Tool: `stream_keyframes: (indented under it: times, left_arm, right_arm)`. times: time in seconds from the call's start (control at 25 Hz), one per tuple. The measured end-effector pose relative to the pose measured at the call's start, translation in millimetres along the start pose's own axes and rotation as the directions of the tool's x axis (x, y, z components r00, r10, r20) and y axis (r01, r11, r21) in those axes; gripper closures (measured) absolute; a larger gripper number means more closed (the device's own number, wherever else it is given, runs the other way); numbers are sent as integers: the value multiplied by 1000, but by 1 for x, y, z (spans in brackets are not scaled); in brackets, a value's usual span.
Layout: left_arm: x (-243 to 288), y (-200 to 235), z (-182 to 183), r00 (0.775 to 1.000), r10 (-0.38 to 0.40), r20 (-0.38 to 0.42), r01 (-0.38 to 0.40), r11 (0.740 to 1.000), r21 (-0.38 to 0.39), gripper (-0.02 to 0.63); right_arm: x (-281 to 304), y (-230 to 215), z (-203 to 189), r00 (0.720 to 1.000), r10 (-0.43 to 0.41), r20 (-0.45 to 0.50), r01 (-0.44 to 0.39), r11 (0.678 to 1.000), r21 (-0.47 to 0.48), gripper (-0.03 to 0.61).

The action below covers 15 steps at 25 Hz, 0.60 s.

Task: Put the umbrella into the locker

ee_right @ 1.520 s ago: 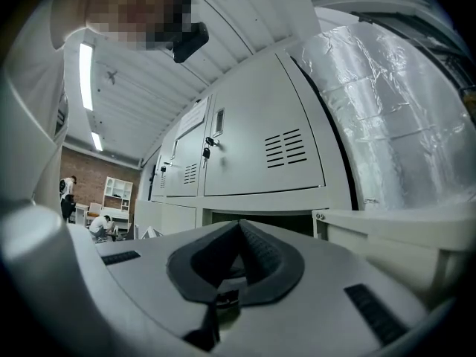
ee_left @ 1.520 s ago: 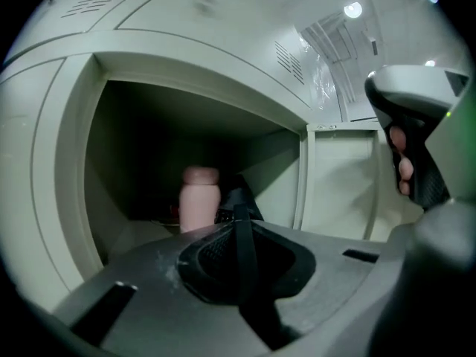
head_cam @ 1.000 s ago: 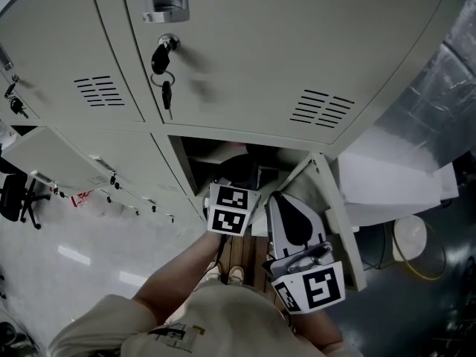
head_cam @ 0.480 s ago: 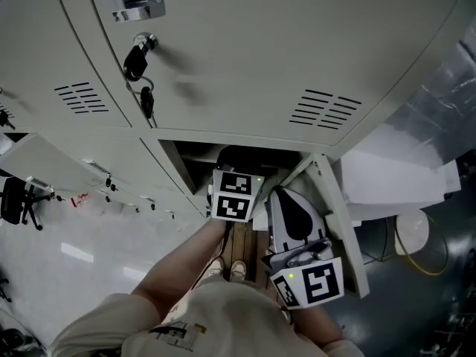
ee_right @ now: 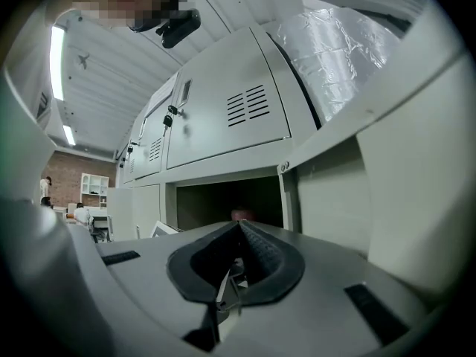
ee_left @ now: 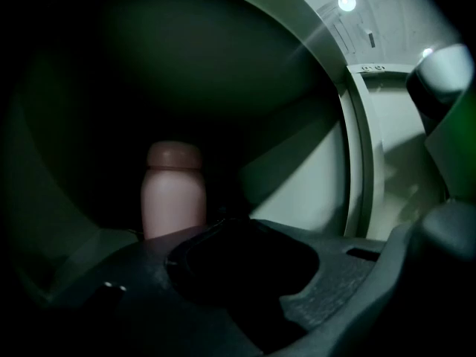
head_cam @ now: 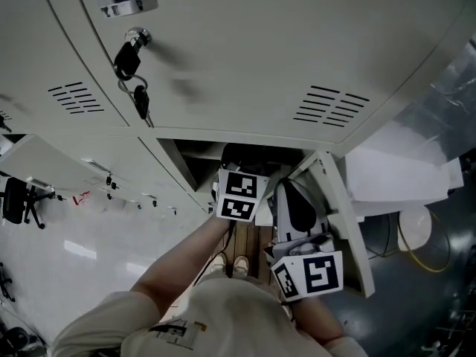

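The bottom locker [head_cam: 195, 157] stands open, its door [head_cam: 341, 214] swung out to the right. My left gripper [head_cam: 239, 171] reaches into the opening, its marker cube just outside. A black folded umbrella [head_cam: 249, 155] shows ahead of the cube inside the locker. In the left gripper view the jaws are closed around a dark, wrinkled mass [ee_left: 238, 262], which looks like the umbrella, deep in the dark compartment. My right gripper [head_cam: 295, 199] hangs beside the door, outside the locker. In the right gripper view its pads [ee_right: 256, 248] meet with nothing between them.
A pale pink bottle [ee_left: 172, 192] stands at the back of the compartment. A key bunch [head_cam: 130, 76] hangs from the upper locker door. The person's feet [head_cam: 232, 265] stand on a wooden strip. Another open door [head_cam: 52, 166] juts out at left; a white bucket [head_cam: 413, 229] sits at right.
The left gripper has moved farther into the locker with the dark umbrella. The right gripper has risen slightly beside the door. The head view has tilted a little.
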<state>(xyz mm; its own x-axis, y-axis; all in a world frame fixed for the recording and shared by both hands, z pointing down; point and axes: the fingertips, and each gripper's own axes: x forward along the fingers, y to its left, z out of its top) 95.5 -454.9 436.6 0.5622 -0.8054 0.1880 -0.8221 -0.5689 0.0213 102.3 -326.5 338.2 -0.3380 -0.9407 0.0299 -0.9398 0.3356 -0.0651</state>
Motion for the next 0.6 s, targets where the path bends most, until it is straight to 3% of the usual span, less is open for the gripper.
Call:
stream_keyframes:
  times: [0.6]
  left_arm:
    - [-47,0,27,994,28,108,-33,999,40,523]
  right_arm:
    - [-7,14,10,1000,20,24,-19,1000,-11,571]
